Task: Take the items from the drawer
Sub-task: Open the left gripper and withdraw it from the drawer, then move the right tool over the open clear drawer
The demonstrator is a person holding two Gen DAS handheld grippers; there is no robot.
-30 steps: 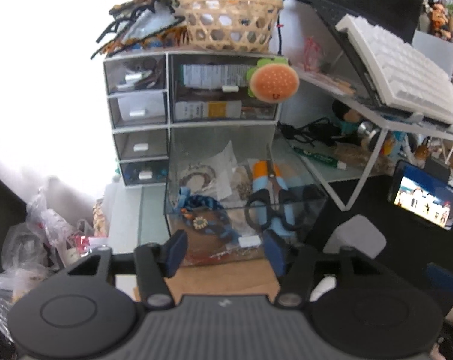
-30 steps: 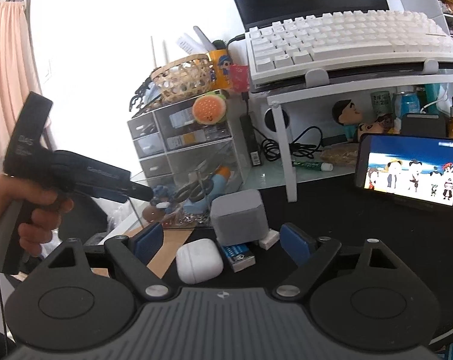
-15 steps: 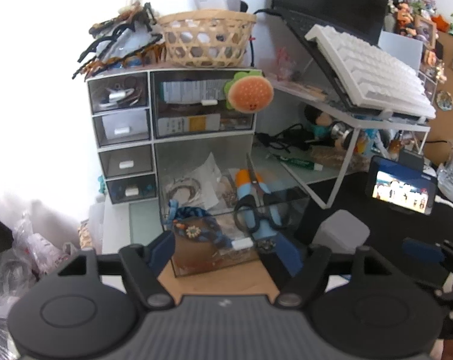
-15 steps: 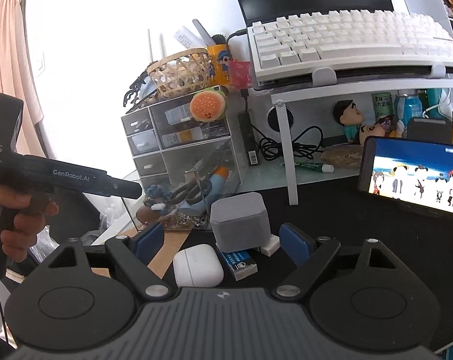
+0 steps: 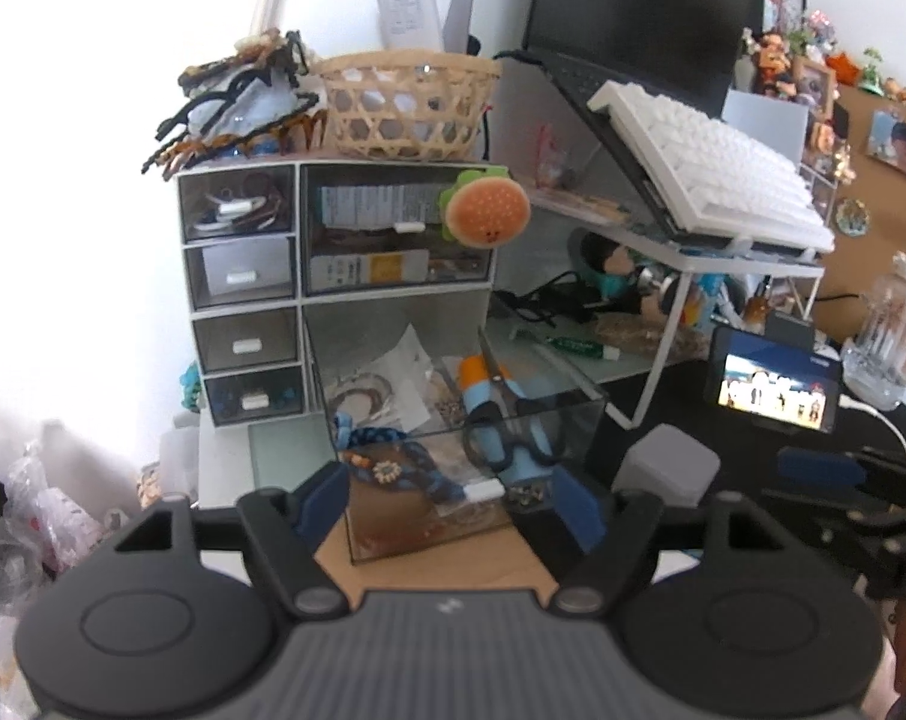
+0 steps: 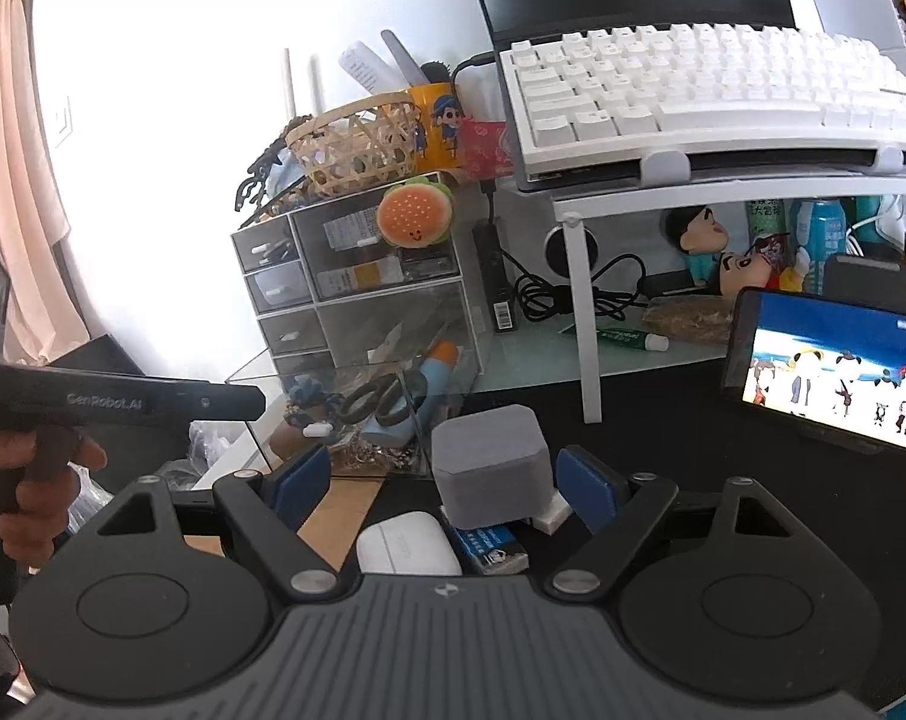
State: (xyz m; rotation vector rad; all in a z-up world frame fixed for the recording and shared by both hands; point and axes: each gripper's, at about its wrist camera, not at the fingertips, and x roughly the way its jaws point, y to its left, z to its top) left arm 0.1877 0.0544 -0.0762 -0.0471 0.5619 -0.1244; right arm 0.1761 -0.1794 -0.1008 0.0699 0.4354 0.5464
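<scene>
Scissors [image 5: 501, 426] in drawer [image 5: 573, 414]; basket [image 5: 408, 105] atop organizer [image 5: 246, 300].

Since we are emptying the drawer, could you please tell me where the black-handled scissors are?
In the left wrist view, the black-handled scissors lie inside the open clear drawer, on its right side, atop an orange-and-blue tube.

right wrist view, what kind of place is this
Probably a personal home desk: a white keyboard on a raised stand, a phone playing a cartoon, and a clear desktop drawer organizer packed with small odds and ends.
</scene>
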